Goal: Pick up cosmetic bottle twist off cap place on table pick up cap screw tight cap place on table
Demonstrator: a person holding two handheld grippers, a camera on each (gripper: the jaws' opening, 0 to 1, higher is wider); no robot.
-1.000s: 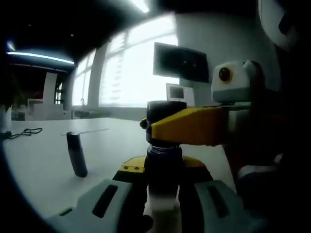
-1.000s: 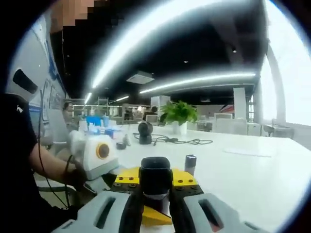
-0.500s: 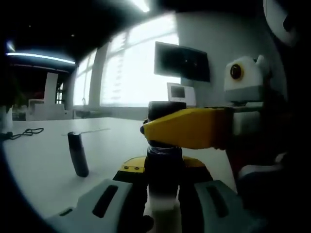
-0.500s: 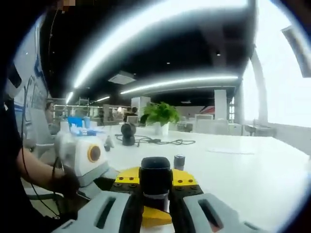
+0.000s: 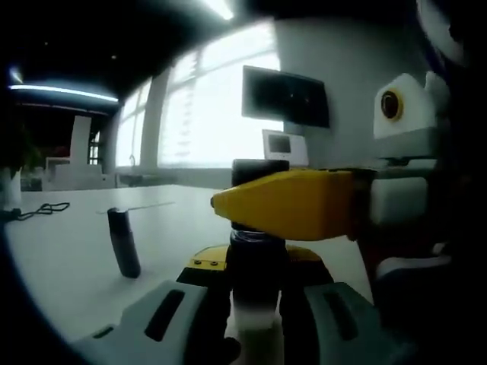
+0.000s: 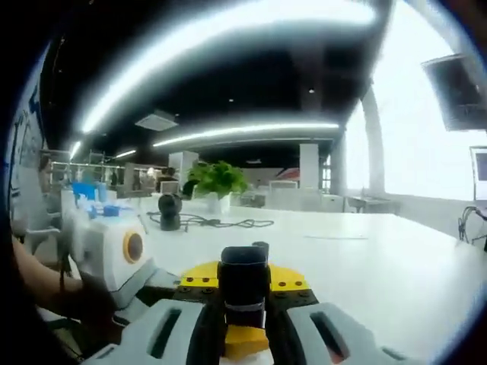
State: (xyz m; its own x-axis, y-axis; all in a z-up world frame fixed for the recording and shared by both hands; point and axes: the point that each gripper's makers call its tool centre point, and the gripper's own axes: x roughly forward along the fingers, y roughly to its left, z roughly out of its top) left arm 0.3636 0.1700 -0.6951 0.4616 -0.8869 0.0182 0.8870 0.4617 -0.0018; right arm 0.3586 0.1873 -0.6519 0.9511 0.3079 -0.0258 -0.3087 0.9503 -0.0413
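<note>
I had the cosmetic bottle (image 5: 256,262) pinched upright between my left gripper (image 5: 255,304)'s jaws, straight ahead of that camera. My right gripper (image 6: 243,308) was clamped narrow on the black cap (image 6: 243,275), its yellow jaw crossing in from the right in the left gripper view. To twist well, I judged I should keep the bottle fixed, turn the right about the cap's axis and avoid tilting. A dark tube (image 5: 123,242) stood on the table (image 5: 68,258), off to my left.
</note>
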